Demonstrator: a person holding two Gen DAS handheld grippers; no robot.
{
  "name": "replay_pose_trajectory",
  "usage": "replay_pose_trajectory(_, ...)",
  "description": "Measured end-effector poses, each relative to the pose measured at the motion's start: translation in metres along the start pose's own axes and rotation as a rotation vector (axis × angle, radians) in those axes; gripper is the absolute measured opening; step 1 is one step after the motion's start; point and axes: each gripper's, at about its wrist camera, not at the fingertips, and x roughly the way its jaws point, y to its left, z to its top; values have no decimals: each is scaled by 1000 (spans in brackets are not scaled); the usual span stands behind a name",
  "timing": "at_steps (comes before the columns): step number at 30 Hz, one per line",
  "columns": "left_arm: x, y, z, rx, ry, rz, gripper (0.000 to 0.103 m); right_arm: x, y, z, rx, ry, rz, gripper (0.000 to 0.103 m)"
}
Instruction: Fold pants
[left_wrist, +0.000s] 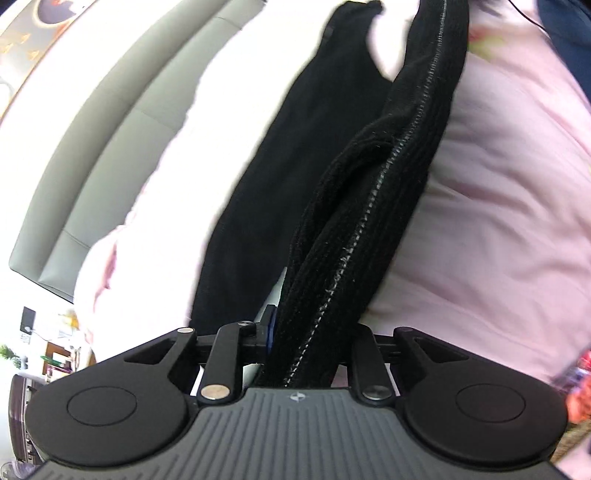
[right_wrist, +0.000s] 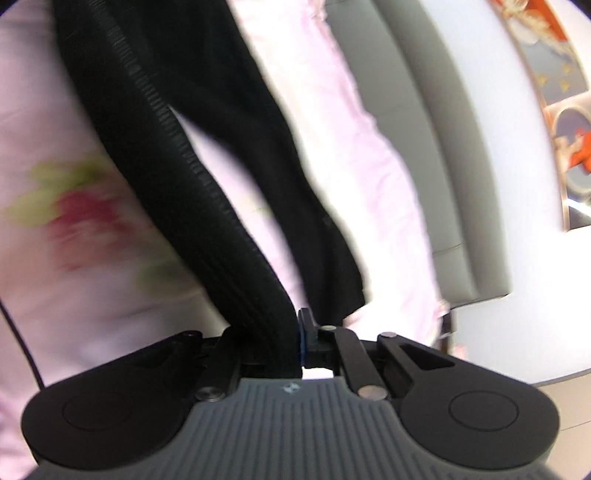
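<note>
The black pants (left_wrist: 373, 192) hang stretched over a pink bedsheet (left_wrist: 498, 184). My left gripper (left_wrist: 306, 339) is shut on a bunched ribbed band with a stitched seam, and a flat black leg (left_wrist: 266, 206) hangs to its left. In the right wrist view the pants (right_wrist: 177, 155) run up and left from my right gripper (right_wrist: 273, 343), which is shut on the ribbed band; a smooth black leg (right_wrist: 295, 206) hangs beside it. Most of each gripper's fingers are hidden by cloth.
A grey padded headboard (left_wrist: 110, 147) lies beyond the bed, also seen in the right wrist view (right_wrist: 443, 166). The sheet has a blurred red and green flower print (right_wrist: 74, 206). A framed picture (right_wrist: 561, 110) hangs on the wall. Furniture (left_wrist: 55, 354) stands low left.
</note>
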Motion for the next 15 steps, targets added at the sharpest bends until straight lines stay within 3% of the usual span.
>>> replay_pose_trajectory(4, 26, 68, 25, -35, -1, -24, 21, 24, -45, 25, -35, -21, -46, 1)
replay_pose_trajectory(9, 98, 127, 40, -60, 65, -123, 22, 76, -76, 59, -169, -37, 21, 1)
replay_pose_trajectory(15, 181, 161, 39, -149, 140, -205, 23, 150, -86, 93, -240, -27, 111, 1)
